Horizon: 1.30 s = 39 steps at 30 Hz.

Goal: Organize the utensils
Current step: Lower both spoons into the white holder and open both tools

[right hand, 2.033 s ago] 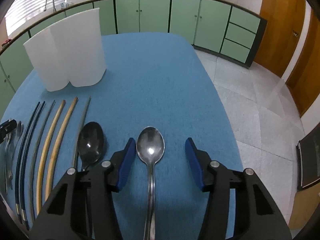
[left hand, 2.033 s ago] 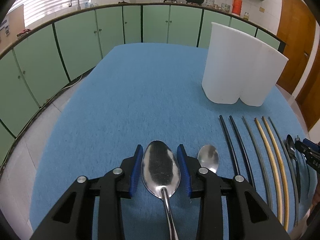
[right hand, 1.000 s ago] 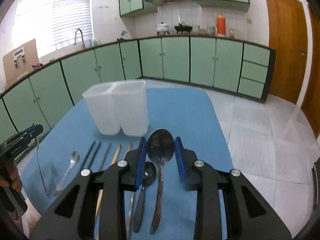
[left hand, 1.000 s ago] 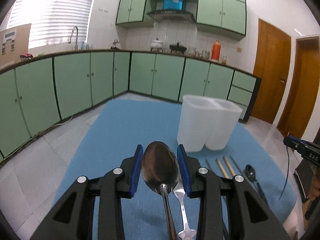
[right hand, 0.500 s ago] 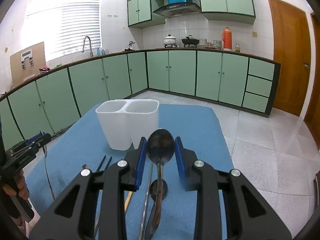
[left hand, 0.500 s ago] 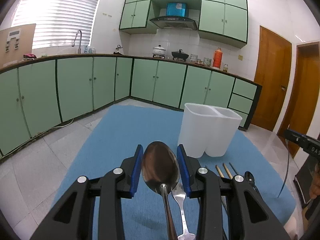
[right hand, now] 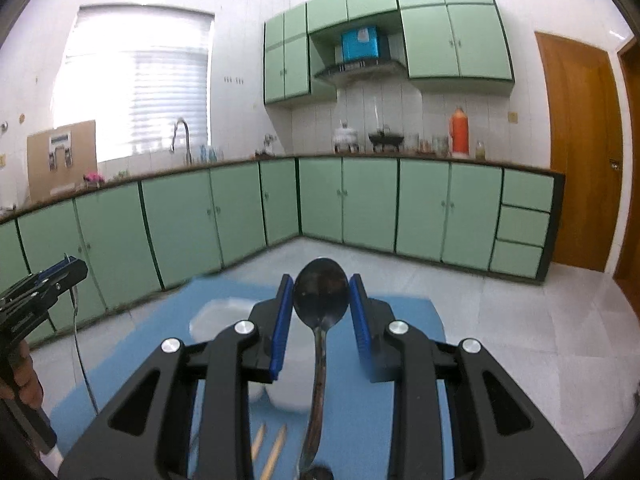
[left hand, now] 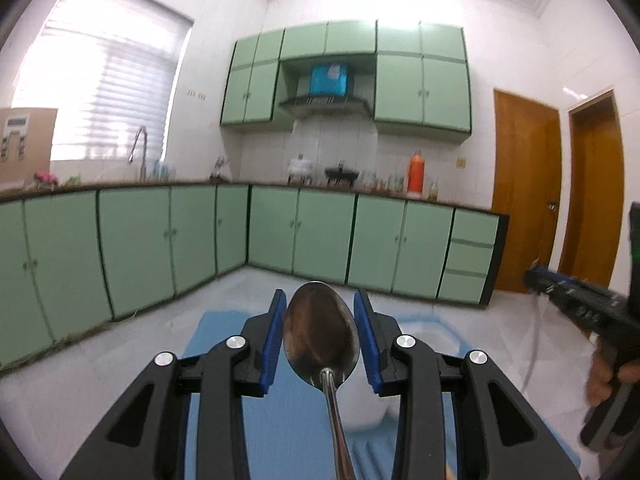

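Note:
My left gripper (left hand: 320, 312) is shut on a large metal spoon (left hand: 320, 338), bowl forward between the blue pads, held high above the blue table (left hand: 280, 432). The white two-compartment holder (left hand: 368, 412) sits below it, mostly hidden by the fingers. My right gripper (right hand: 321, 294) is shut on a smaller metal spoon (right hand: 321, 292), also raised. Under it stands the white holder (right hand: 224, 314), with two wooden chopsticks (right hand: 276, 454) and another spoon bowl (right hand: 318, 474) lying on the blue mat (right hand: 404, 316). The other gripper shows at the left edge of the right wrist view (right hand: 40, 284), and at the right edge of the left wrist view (left hand: 580, 308).
Green cabinets (left hand: 160, 240) and a countertop with a sink tap (left hand: 138, 152), pots and an orange flask (left hand: 416, 172) run along the far walls. Wooden doors (left hand: 524, 196) stand at the right. Tiled floor (right hand: 520, 340) surrounds the table.
Both grippers have risen and tilted up with their spoons. The table and holder have dropped low in both views and the upper cabinets have come into sight.

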Tool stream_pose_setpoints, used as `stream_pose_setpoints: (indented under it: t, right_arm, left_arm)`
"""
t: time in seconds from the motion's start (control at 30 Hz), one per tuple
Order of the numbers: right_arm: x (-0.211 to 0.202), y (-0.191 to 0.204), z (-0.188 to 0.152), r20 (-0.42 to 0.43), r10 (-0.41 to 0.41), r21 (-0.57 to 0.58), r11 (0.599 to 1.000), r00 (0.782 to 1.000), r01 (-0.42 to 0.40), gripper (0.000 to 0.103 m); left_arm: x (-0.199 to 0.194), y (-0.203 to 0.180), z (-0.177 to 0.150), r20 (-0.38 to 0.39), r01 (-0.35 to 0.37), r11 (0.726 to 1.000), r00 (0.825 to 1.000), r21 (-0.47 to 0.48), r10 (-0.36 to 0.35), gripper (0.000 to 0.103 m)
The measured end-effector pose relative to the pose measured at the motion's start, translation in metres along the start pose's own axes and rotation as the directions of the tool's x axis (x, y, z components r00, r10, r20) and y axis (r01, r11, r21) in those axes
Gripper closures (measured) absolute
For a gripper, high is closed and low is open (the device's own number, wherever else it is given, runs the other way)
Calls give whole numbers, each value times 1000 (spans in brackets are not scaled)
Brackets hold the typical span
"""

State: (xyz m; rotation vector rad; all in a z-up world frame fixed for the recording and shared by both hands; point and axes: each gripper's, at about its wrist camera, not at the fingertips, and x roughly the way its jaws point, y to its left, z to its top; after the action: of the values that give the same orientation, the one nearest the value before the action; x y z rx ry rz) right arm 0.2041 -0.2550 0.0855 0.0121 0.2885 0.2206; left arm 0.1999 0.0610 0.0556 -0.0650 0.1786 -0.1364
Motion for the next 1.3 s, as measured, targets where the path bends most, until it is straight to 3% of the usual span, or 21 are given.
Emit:
stream_pose_setpoints:
  t: [0.17,0.33,0.53,0.83,1.23,1.3]
  right_arm:
    - [49,-3,19,61,14,22,1000,998,-15,76]
    - [90,-6,22,80,24,34,999,997,-26,76]
    - [121,-3,6,39,15,12,1000,999,-16,76]
    - [128,1,-31,-35,54,6,999,998,-54,76]
    - [120,4,-51,-66,66,8,998,996,-66,75]
    - [117,4,-51,-62,68,7,998,996,-68,71]
  left_arm:
    - [45,-21,26,85,14,1000,996,26,-16,69]
    - [101,-33,26,126,6,1000,992,16,-8,69]
    - [142,-45,1,91,20,999,996,37,-23,69]
    - [157,-49,-31,6,46,996,999,78,-47,68]
    - [152,-42,-53,-52,51,997,998,62,-48,66]
    - [150,-41,-55,-56,52,997,997,56,-49,64]
